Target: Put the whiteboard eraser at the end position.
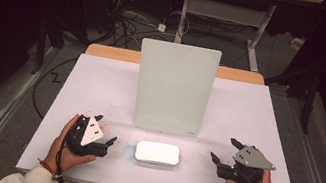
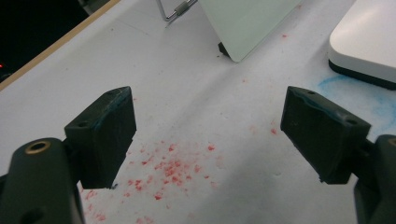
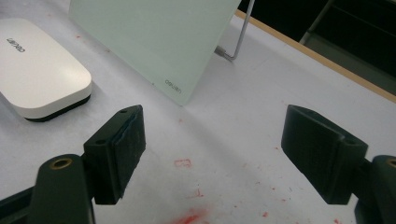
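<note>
On the left near side of the desk [image 1: 101, 85], the left tool [image 1: 106, 129] rests in the person's hand, jaws spread wide and grasping nothing, over a scatter of red specks [image 2: 173, 170]. To its right, between the two tools and apart from both, the white eraser [image 1: 157, 153] lies flat beside a faint blue smudge [image 2: 373, 100]. Just beyond it the pale board [image 1: 174, 88] stands propped upright. On the right, the right tool [image 1: 224, 150] is likewise released and empty.
</note>
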### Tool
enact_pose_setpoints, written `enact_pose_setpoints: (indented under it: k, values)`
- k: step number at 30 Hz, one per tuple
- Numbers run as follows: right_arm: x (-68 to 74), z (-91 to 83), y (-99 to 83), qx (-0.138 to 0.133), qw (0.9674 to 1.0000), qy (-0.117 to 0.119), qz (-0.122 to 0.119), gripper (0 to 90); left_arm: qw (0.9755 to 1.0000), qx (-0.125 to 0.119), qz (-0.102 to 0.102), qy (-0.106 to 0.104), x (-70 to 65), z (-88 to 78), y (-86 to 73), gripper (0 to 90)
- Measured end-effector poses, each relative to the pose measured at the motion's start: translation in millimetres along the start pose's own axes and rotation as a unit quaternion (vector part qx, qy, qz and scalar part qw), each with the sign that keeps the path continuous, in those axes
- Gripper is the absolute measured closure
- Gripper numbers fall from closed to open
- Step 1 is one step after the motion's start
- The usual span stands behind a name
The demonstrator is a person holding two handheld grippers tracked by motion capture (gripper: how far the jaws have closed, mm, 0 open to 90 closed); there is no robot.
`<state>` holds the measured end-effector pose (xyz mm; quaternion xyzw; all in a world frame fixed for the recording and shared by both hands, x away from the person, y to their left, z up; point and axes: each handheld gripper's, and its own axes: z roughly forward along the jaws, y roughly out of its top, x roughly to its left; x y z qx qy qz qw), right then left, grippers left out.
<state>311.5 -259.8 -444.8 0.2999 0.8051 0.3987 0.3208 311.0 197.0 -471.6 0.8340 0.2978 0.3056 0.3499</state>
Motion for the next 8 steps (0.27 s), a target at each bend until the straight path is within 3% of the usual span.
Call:
enact_pose_setpoints:
  k: [8]
  values:
    - [-1.7, -1.9, -0.6, -0.006, 1.0000, -0.005, 0.005, 22.4, 1.0000, 0.004, -0.002, 0.002, -0.3, 0.6, 0.6, 17.9]
